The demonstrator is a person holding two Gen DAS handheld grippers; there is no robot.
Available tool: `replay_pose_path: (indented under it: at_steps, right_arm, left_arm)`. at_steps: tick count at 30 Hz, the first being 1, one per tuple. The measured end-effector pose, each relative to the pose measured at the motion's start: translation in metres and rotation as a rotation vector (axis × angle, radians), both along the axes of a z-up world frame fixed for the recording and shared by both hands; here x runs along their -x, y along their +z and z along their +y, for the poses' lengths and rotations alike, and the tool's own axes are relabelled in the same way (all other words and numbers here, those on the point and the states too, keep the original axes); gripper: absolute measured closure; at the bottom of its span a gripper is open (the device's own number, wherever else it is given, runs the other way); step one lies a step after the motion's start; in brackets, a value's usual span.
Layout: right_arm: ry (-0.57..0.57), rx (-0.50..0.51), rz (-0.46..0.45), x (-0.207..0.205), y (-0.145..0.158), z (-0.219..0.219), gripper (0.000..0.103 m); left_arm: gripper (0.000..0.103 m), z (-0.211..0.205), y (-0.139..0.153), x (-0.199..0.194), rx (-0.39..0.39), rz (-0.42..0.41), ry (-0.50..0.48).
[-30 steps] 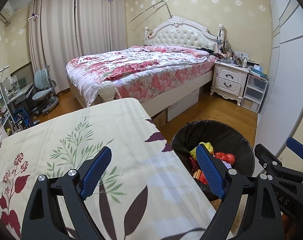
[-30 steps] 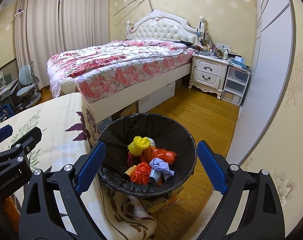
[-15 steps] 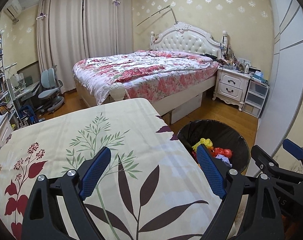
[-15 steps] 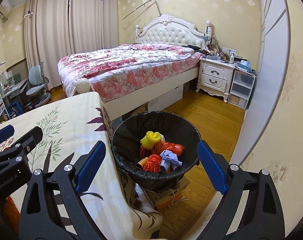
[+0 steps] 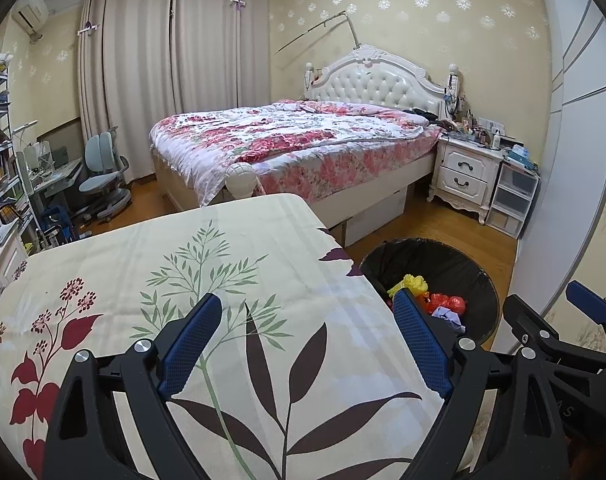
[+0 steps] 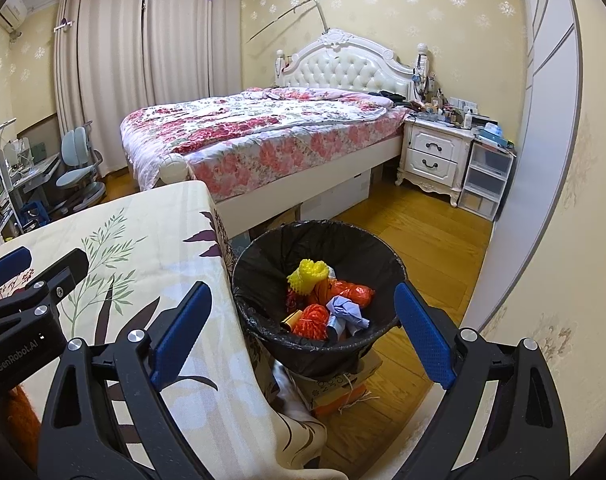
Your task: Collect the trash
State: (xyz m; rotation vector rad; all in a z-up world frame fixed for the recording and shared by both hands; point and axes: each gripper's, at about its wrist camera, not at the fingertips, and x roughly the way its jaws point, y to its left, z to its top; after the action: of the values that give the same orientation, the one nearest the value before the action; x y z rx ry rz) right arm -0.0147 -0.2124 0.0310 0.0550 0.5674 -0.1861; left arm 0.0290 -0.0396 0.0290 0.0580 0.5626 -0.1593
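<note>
My left gripper (image 5: pixel 307 344) and right gripper (image 6: pixel 301 336) hang released, gripping nothing — the trash (image 6: pixel 327 304) sits in the bin (image 6: pixel 263 256) just ahead of my right gripper, beside the bench (image 5: pixel 183 264).

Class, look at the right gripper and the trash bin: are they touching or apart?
Apart. The right wrist view shows the right gripper open and empty, hanging above the trash bin, its fingers clear of the rim.

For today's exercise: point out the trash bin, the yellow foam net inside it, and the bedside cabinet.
trash bin (image 6: pixel 259 254): right wrist view, on the black liner's inner left wall.
yellow foam net (image 6: pixel 307 274): right wrist view, on its bunched middle.
bedside cabinet (image 6: pixel 433 156): right wrist view, on its white drawer front.
</note>
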Motion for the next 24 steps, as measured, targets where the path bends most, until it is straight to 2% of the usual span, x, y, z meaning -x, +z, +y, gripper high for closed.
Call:
replay_pose_path:
  at_steps: [24]
  right_arm:
    - [0.001,0.000,0.000,-0.0012,-0.0004,0.0013,0.012]
  left_arm:
    - [0.016,0.0005,0.0003,0.0015,0.000,0.000,0.002]
